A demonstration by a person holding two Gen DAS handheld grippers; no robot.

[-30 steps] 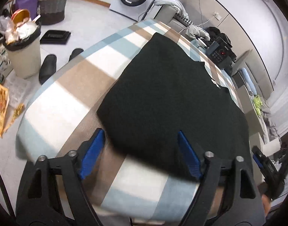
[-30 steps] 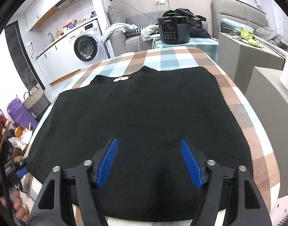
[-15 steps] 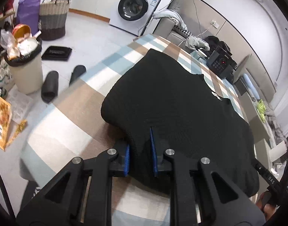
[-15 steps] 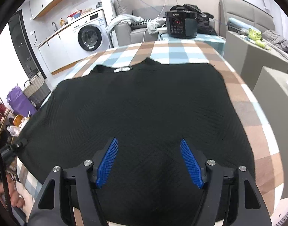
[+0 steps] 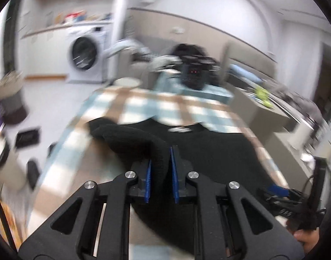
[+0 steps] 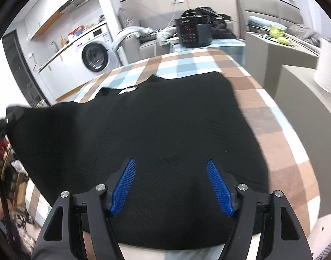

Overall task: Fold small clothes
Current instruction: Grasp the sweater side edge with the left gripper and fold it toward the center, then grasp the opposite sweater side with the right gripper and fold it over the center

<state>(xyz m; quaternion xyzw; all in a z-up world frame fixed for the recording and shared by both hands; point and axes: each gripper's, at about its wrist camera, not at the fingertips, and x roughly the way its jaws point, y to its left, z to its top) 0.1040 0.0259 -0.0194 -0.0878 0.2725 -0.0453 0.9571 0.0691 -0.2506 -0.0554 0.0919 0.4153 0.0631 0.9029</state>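
Note:
A black knit garment (image 6: 154, 125) lies spread over the checked tablecloth (image 6: 187, 62), its neck label facing the far side. In the left wrist view my left gripper (image 5: 160, 156) is shut on a raised fold of the garment (image 5: 208, 151), with the cloth bunched between the blue pads and lifted off the table. The right wrist view shows that lifted corner (image 6: 15, 112) at the far left. My right gripper (image 6: 171, 161) is open, its jaws wide apart over the near hem with nothing pinched. Its blue pad (image 5: 276, 189) also shows at the lower right of the left wrist view.
A black cooker (image 6: 193, 32) stands on a small table beyond the far end. A washing machine (image 6: 96, 56) stands back left, grey cabinets (image 6: 295, 82) with a paper roll (image 6: 328, 69) to the right. Slippers (image 5: 33, 173) and a bin sit on the floor at left.
My left gripper shut on the garment's left edge, then rose and rolled, pulling that edge up and inward. The right gripper stayed open over the near hem.

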